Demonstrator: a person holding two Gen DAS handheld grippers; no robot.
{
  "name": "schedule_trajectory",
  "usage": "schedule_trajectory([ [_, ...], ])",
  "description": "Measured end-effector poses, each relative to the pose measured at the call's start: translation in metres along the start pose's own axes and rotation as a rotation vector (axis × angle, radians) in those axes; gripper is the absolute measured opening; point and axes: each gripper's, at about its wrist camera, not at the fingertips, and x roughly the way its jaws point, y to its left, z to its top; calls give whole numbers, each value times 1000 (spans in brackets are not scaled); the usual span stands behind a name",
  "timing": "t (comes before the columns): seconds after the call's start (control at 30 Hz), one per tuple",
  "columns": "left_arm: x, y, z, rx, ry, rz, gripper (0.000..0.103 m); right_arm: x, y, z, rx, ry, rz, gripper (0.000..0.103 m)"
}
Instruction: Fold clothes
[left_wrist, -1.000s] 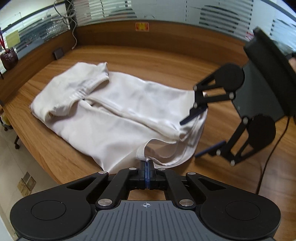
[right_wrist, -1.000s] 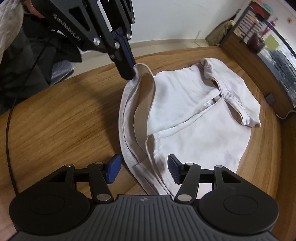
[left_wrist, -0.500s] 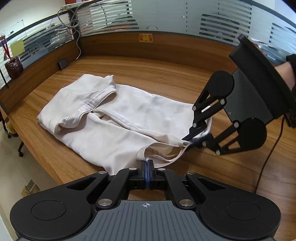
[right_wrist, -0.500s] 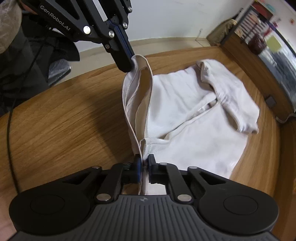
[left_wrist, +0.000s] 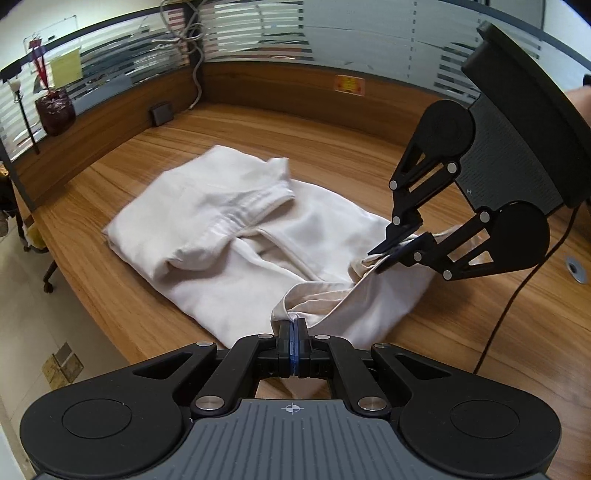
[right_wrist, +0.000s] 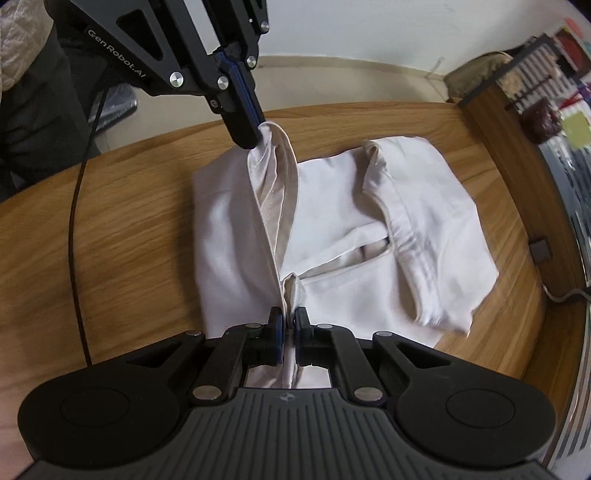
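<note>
Cream garment (left_wrist: 236, 236) on wooden table (left_wrist: 332, 147), bulk lying flat ahead of both grippers, near hem edge lifted clear of the wood.

Left gripper (left_wrist: 293, 334) pressed together on one hem corner; right gripper (right_wrist: 289, 330) pinching the other corner, a narrow gap between the pads filled by cloth. Hem stretched as a taut ridge between the two, seen running from the right gripper up to the left one (right_wrist: 247, 129). Far part already doubled, a banded flap (right_wrist: 406, 236) lying over the body.

Risks:
- Corner slipping out if pulled apart harder; grip on each side looks shallow, though depth hard to judge at the pads.
- Several layers apparently bunched at the left pinch; uneven release would leave a crooked fold.
- Carrying the hem forward too low would drag and rumple the flat part.
- Black cable (right_wrist: 75, 221) left of the right gripper could snag.
</note>
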Motion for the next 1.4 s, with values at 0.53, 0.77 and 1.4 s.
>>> schedule_trajectory([
  [0.53, 53, 109, 32, -165, 94, -11, 4, 69, -110, 60, -154, 69, 140, 6],
  [0.77, 63, 130, 32, -263, 155, -80, 22, 88, -127, 63, -164, 64, 169, 6],
  [1.4, 90, 49, 26, 17, 224, -146, 19, 21, -129, 5, 335, -91, -46, 33],
])
